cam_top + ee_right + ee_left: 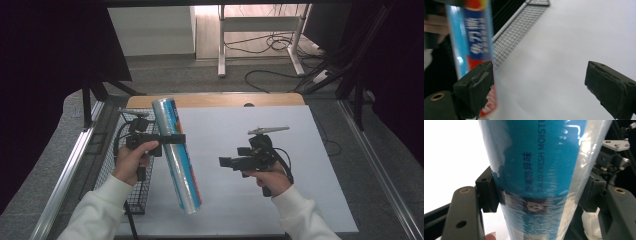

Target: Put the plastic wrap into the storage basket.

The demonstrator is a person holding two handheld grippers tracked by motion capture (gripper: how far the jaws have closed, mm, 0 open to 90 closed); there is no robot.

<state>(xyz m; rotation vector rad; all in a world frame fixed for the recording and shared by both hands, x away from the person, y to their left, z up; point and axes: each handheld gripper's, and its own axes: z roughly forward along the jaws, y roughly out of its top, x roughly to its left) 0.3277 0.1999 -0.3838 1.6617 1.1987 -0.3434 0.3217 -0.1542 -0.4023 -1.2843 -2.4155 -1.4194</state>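
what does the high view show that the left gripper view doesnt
High view alone: the wire basket at the table's left edge, the white sheet over the table, and the right gripper with open, empty jaws. Left gripper view alone: the print on the roll's blue label, read close up. Both: the left gripper shut on the wrapped roll.

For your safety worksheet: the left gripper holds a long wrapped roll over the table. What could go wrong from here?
1. The left gripper clamps the long blue film-wrapped roll above its middle; the glossy wrap might slip and the tilted roll drop.
2. Its lower end hangs near the black wire basket and could catch its rim.
3. The open right gripper gives no support.
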